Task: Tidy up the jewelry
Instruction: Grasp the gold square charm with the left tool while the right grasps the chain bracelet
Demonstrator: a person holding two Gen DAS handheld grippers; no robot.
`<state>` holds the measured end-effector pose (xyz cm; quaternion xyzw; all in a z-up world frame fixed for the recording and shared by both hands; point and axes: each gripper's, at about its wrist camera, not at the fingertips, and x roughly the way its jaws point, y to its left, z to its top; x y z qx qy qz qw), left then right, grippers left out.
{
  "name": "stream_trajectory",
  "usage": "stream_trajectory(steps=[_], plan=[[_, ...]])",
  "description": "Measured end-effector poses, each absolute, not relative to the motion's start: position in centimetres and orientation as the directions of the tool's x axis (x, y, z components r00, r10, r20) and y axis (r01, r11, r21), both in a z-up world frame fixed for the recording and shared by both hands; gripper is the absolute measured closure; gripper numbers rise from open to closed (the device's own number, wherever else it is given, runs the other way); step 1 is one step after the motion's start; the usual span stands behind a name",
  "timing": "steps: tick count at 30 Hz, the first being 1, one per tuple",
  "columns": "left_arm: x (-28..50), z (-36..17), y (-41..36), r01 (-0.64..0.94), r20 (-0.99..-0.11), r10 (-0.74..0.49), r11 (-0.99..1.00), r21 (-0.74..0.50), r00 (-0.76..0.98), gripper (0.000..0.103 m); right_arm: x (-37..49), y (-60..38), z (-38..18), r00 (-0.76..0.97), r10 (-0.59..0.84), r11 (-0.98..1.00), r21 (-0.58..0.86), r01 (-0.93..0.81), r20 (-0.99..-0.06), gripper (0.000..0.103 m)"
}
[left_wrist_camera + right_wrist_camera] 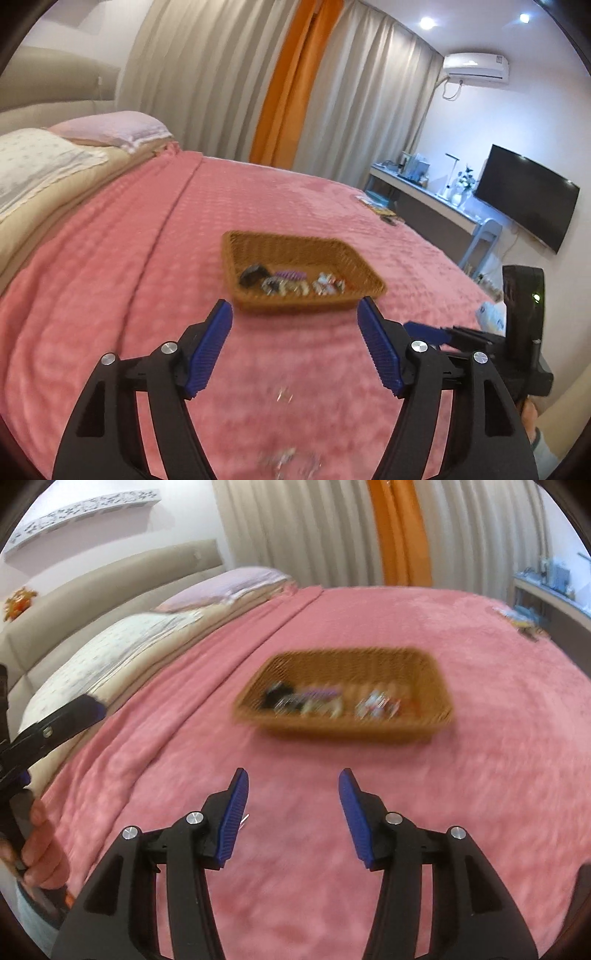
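A brown woven basket (258,254) (351,731) sits on the pink blanket (129,258) and holds several jewelry pieces: a dark one (253,275), a purple clip (290,275) and silvery ones (328,286). My left gripper (294,306) hangs open just short of the basket's near wall, with nothing between its blue pads. A blurred silvery piece (284,395) lies on the blanket below it, and another (288,461) at the frame's bottom. My right gripper (292,773) is open and empty, further back from the basket. Each gripper shows at the edge of the other's view.
Pillows (110,129) and a beige headboard (110,576) lie to the left. Curtains (221,74) hang behind the bed. A desk (424,192) and a TV (528,199) stand at the right. Small items (384,212) lie at the bed's far corner.
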<state>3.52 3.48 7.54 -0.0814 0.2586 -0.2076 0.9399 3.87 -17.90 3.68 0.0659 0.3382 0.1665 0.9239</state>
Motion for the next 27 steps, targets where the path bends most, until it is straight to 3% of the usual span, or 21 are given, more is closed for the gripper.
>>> stream_trajectory(steps=[10,12,16,18,19,20,27], plan=[[1.0,1.6,6.3,0.274,-0.533,-0.4,0.913,-0.301,0.746,0.034,0.7,-10.7,-3.2,0.598,0.392,0.907,0.187,-0.376,-0.699,0.057],[0.9,0.7,6.6,0.263,-0.552,-0.387,0.919,-0.293,0.738,0.034,0.3,-9.8,-3.9,0.578,0.402,0.899,0.186,-0.397,-0.71,0.065],[1.4,-0.6,7.3,0.25,-0.576,-0.382,0.921,-0.297,0.723,0.034,0.2,-8.5,-4.5,0.565,0.377,0.897,0.138,-0.419,-0.734,0.07],[1.7,-1.2,7.3,0.24,-0.586,-0.382,0.921,-0.307,0.715,0.034,0.6,-8.1,-4.8,0.549,0.367,0.896,0.128,-0.424,-0.751,0.079],[2.1,-1.5,7.3,0.235,-0.595,-0.384,0.92,-0.315,0.706,0.034,0.7,-8.0,-5.0,0.539,0.365,0.894,0.125,-0.429,-0.759,0.09],[2.1,-1.7,7.1,0.234,-0.6,-0.385,0.919,-0.316,0.702,0.034,0.6,-8.0,-5.0,0.539,0.365,0.894,0.122,-0.432,-0.759,0.092],[4.0,-3.0,4.9,0.243,-0.665,-0.359,0.933,-0.264,0.655,0.042,1.5,-11.0,-4.4,0.584,0.308,0.929,0.105,-0.355,-0.751,0.096]])
